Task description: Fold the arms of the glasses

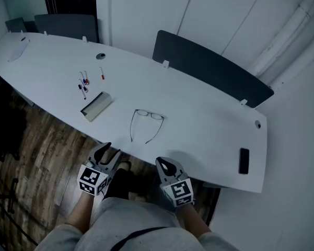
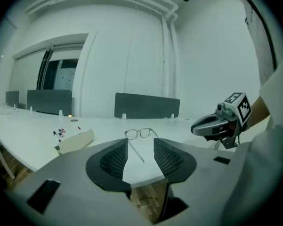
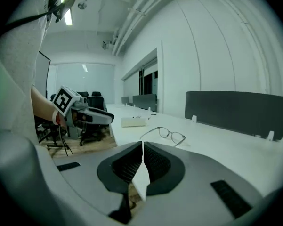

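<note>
White desk [image 1: 209,114] with the glasses [image 1: 146,123] lying near our edge, both arms unfolded and pointing back at us. Our left hand-held gripper [image 1: 105,147] is just short of the desk edge, released and empty, and the right hand-held gripper [image 1: 165,164] beside it is clenched on nothing.

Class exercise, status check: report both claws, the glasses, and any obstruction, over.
Left claw open, empty; right claw shut, empty; both short of the table edge. Glasses on table, arms unfolded, untouched. Box and pens lie aside; path clear.
</note>
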